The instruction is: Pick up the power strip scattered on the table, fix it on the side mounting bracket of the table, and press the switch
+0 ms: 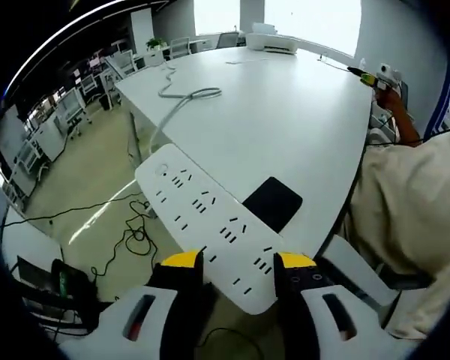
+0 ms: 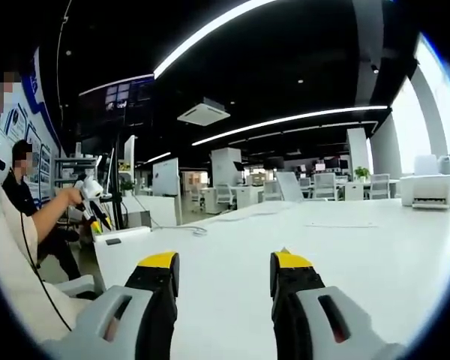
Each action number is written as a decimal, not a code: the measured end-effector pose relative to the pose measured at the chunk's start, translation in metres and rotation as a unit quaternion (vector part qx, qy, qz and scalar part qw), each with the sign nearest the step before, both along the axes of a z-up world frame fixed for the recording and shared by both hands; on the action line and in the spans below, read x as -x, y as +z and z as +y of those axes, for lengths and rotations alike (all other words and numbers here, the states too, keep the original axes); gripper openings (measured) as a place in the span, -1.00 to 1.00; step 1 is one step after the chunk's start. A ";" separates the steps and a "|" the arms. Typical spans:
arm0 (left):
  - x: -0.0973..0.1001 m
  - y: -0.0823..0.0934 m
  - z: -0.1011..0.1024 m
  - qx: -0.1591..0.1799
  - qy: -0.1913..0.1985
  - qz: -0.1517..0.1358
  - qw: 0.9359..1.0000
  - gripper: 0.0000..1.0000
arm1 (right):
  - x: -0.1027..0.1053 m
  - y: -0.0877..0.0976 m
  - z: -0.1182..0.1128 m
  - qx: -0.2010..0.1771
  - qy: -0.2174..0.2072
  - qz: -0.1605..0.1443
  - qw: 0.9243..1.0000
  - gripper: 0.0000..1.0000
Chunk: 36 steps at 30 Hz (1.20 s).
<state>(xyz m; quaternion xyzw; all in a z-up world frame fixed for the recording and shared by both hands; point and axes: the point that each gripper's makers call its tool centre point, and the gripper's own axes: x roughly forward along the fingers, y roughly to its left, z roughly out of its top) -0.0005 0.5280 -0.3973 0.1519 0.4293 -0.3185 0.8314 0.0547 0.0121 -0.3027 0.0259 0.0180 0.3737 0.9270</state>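
A long white power strip [image 1: 202, 225] with several sockets and a round switch [image 1: 161, 170] at its far end is held out past the near edge of the white table [image 1: 285, 120], over the floor. My left gripper [image 1: 238, 261] is shut on its near end, one yellow-tipped jaw on each long side. The strip's grey cable [image 1: 184, 99] runs back over the table top. My right gripper [image 2: 221, 262] stands open above the white table [image 2: 345, 255], with nothing between its jaws.
A black pad [image 1: 272, 202] lies on the table by the strip. A person in a beige top [image 1: 412, 202] is at the right, and a hand holds another gripper [image 1: 379, 75] at the far edge. A white printer [image 1: 271, 42] stands at the back. Black cables [image 1: 131, 236] trail on the floor.
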 end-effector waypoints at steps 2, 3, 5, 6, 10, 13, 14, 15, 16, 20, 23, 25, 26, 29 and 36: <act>0.001 -0.001 0.000 0.001 0.006 0.005 1.000 -0.15 | 0.000 -0.001 0.000 0.001 0.000 0.001 1.000 -0.12; 0.001 -0.001 0.000 -0.001 0.001 0.004 1.000 -0.16 | 0.000 0.000 0.001 0.000 0.001 0.001 1.000 -0.12; 0.001 -0.001 -0.001 -0.005 -0.005 0.003 1.000 -0.17 | 0.001 0.000 0.002 -0.001 0.003 0.001 1.000 -0.13; 0.001 0.000 -0.002 -0.007 -0.009 0.001 1.000 -0.17 | 0.001 0.000 0.002 -0.001 0.004 0.001 1.000 -0.13; 0.000 -0.001 -0.002 -0.009 -0.016 0.010 1.000 -0.21 | 0.001 0.001 0.002 -0.004 0.006 0.000 1.000 -0.13; 0.001 -0.001 -0.002 -0.010 -0.015 0.017 1.000 -0.21 | 0.000 0.000 0.001 -0.004 0.005 0.001 1.000 -0.14; 0.001 -0.001 -0.002 -0.010 -0.017 0.018 1.000 -0.21 | 0.000 0.000 0.001 -0.004 0.006 0.001 1.000 -0.14; 0.001 -0.001 -0.002 -0.010 -0.018 0.019 1.000 -0.21 | 0.000 0.000 0.001 -0.005 0.006 0.001 1.000 -0.14; 0.001 -0.001 -0.002 -0.011 -0.018 0.021 1.000 -0.21 | 0.000 0.000 0.001 -0.004 0.006 0.001 1.000 -0.14; -0.001 -0.002 -0.001 -0.009 -0.013 0.032 0.999 -0.15 | 0.000 -0.002 0.002 -0.003 0.007 0.002 1.000 -0.14; -0.003 -0.003 0.002 -0.011 -0.004 0.037 0.999 -0.08 | 0.000 -0.003 0.002 -0.003 0.007 0.003 1.000 -0.14; -0.002 -0.003 0.001 -0.010 -0.006 0.041 0.999 -0.09 | -0.001 -0.003 0.001 -0.004 0.006 0.003 1.000 -0.14; -0.001 -0.003 -0.001 -0.010 -0.011 0.042 0.999 -0.11 | -0.001 -0.003 0.001 -0.004 0.006 0.003 1.000 -0.14; -0.001 -0.003 -0.001 -0.010 -0.013 0.047 0.999 -0.11 | -0.001 -0.003 0.002 -0.004 0.006 0.003 1.000 -0.15; -0.003 -0.004 -0.002 -0.019 -0.026 0.067 0.997 -0.12 | -0.001 -0.006 0.003 -0.003 0.006 0.004 1.000 -0.16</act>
